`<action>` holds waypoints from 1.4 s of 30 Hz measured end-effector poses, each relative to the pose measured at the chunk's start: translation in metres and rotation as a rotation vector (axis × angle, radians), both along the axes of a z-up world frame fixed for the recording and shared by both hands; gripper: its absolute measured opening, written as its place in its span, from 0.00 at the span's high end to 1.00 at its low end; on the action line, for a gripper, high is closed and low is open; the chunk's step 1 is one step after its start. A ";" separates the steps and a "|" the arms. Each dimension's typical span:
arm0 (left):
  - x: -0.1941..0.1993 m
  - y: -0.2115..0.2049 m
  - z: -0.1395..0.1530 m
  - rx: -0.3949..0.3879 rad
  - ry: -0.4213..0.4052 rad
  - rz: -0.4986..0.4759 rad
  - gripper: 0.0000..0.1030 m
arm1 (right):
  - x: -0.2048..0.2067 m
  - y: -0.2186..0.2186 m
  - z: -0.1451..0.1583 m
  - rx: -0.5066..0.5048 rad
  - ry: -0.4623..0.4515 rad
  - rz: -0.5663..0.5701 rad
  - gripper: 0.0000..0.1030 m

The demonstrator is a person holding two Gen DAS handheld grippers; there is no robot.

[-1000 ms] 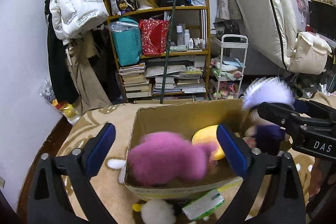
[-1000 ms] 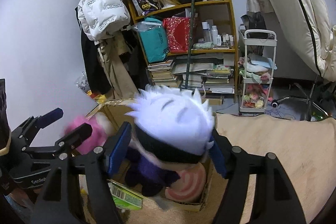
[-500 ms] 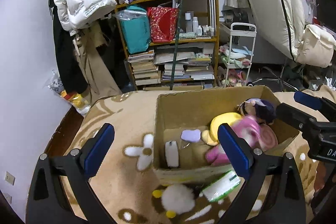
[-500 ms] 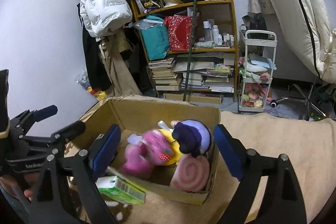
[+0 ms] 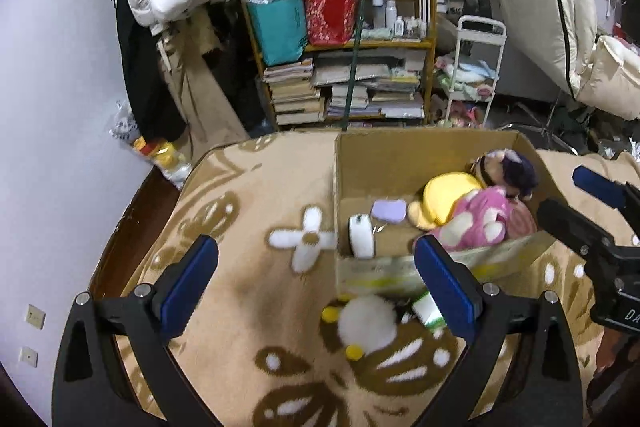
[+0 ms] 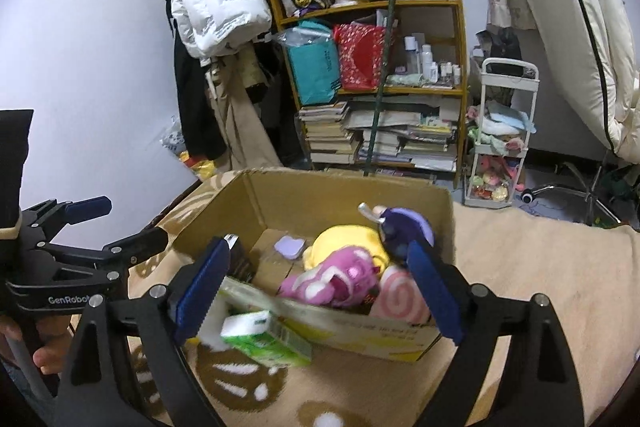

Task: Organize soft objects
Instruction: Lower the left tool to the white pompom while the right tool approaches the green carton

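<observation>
Claws (image 5: pixel 316 291) (image 6: pixel 316 287) wide, empty, near box rim (image 6: pixel 344 183).

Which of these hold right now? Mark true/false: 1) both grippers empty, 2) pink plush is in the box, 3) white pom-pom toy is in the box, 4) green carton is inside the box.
1) True: left gripper and right gripper are open, holding nothing.
2) True: pink plush lies in the box.
3) False: white pom-pom toy lies on the blanket in front of the box.
4) False: green carton lies outside, against the box's front wall.
</observation>
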State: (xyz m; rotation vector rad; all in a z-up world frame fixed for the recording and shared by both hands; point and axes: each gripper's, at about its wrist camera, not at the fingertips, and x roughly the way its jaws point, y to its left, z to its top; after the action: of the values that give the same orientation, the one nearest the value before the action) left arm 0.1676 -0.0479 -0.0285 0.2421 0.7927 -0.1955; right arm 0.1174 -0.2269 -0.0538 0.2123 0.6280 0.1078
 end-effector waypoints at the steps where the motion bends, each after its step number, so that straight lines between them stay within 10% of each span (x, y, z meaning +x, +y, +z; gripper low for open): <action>1: -0.001 0.002 -0.001 0.010 0.008 0.003 0.05 | -0.001 0.001 0.000 -0.003 0.002 0.000 0.08; 42: 0.043 0.034 -0.087 -0.145 0.358 0.043 0.05 | 0.010 0.084 -0.091 -0.129 0.213 0.125 0.08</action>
State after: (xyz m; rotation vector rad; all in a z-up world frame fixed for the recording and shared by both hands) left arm 0.2109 -0.0136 -0.1152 0.0519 1.1324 -0.2583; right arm 0.1270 -0.1429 -0.1450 0.0595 0.8578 0.1653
